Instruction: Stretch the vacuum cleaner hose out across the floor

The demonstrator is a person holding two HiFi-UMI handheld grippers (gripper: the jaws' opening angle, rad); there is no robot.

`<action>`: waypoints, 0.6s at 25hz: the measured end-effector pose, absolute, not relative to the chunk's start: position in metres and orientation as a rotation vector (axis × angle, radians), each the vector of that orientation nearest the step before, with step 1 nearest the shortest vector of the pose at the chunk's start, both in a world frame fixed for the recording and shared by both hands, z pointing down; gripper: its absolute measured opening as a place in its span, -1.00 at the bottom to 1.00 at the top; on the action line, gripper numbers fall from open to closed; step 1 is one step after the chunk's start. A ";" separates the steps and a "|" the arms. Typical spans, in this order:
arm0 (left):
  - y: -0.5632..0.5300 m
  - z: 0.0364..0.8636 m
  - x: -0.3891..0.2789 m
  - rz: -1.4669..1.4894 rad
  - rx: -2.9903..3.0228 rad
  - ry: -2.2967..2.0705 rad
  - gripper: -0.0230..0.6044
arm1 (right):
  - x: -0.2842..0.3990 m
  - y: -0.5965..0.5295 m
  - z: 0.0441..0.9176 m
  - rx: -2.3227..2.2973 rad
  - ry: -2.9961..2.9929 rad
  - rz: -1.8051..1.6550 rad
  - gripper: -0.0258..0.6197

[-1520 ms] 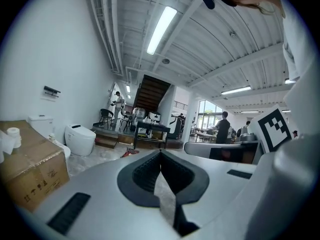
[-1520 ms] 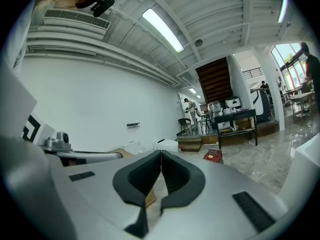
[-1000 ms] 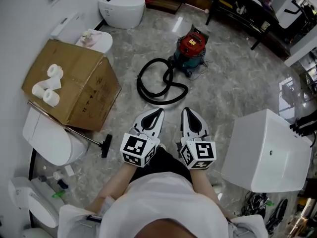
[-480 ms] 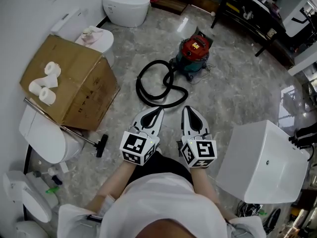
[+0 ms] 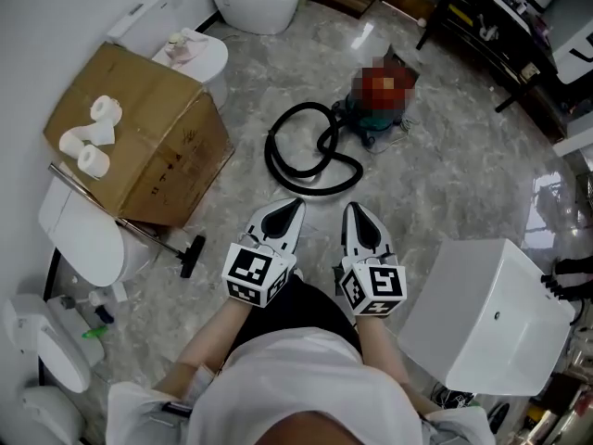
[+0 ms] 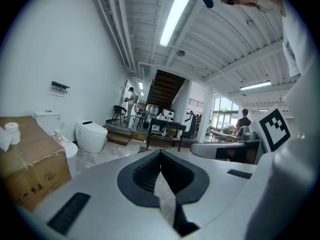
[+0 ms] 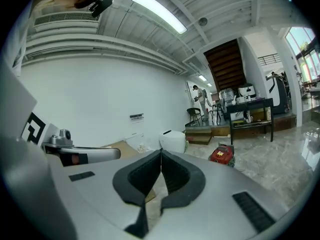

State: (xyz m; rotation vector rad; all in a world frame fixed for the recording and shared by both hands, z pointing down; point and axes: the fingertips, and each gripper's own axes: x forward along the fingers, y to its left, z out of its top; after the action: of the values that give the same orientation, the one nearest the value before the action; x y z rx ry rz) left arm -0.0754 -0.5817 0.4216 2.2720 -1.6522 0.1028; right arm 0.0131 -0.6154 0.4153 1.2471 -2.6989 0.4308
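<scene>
- Head view: the hose (image 5: pixel 269 153) lies coiled on the floor (image 5: pixel 445 188), a black loop crossing itself. Its far end is at the vacuum cleaner (image 5: pixel 369 121), and its near curve is just ahead of both grippers.
- Head view: the left gripper (image 5: pixel 295 206) and right gripper (image 5: pixel 353 208) are side by side, pointing at the coil but apart from it. The fingers of both are clenched and empty.
- Head view: a cardboard box (image 5: pixel 139 142) and a floor nozzle (image 5: pixel 192 256) sit left of the coil, and a white cabinet (image 5: pixel 500 313) is on the right.
- Left gripper view: the fingers are pressed together with nothing between them. The box and a toilet (image 6: pixel 91 135) are ahead, and the hose is not in view.
- Right gripper view: the fingers are together and empty. The red vacuum cleaner is ahead to the right, and the hose is hidden under the gripper body.
- Risk: the fingers must open before any grab, since clenched tips would only shove the hose.
- Risk: the loop crosses itself, so a straight pull could tighten it into a kink.
- Risk: a hard tug could drag or tip the vacuum cleaner instead of paying the hose out.
- Risk: pulling left could snag the hose on the box or nozzle.
</scene>
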 end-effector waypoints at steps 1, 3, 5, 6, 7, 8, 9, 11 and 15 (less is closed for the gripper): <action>-0.586 0.424 -0.079 0.105 2.262 -1.657 -0.91 | 0.011 -0.620 0.418 1.243 -2.696 0.440 -0.88; -0.596 0.428 -0.086 0.106 2.246 -1.665 -0.90 | 0.005 -0.631 0.423 1.231 -2.694 0.454 -0.88; -0.608 0.430 -0.094 0.105 2.241 -1.671 -0.91 | -0.002 -0.644 0.426 1.215 -2.696 0.459 -0.88; -0.616 0.431 -0.099 0.106 2.241 -1.674 -0.91 | -0.006 -0.651 0.427 1.208 -2.696 0.461 -0.88; -0.624 0.432 -0.104 0.107 2.242 -1.674 -0.91 | -0.011 -0.660 0.429 1.201 -2.695 0.463 -0.88; -0.633 0.433 -0.109 0.108 2.243 -1.674 -0.91 | -0.016 -0.669 0.431 1.196 -2.693 0.465 -0.88; -0.642 0.434 -0.115 0.109 2.244 -1.672 -0.91 | -0.021 -0.678 0.433 1.193 -2.691 0.467 -0.88; -0.660 0.436 -0.127 0.111 2.243 -1.669 -0.91 | -0.031 -0.697 0.435 1.185 -2.689 0.471 -0.88; -0.701 0.439 -0.149 0.080 2.225 -1.637 -0.90 | -0.053 -0.735 0.437 1.155 -2.691 0.485 -0.88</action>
State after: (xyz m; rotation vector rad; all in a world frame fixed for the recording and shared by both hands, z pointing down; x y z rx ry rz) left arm -0.1495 -0.7008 0.4391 2.2252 -1.6372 0.0796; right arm -0.0532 -0.7355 0.4365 1.1549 -2.6908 0.4853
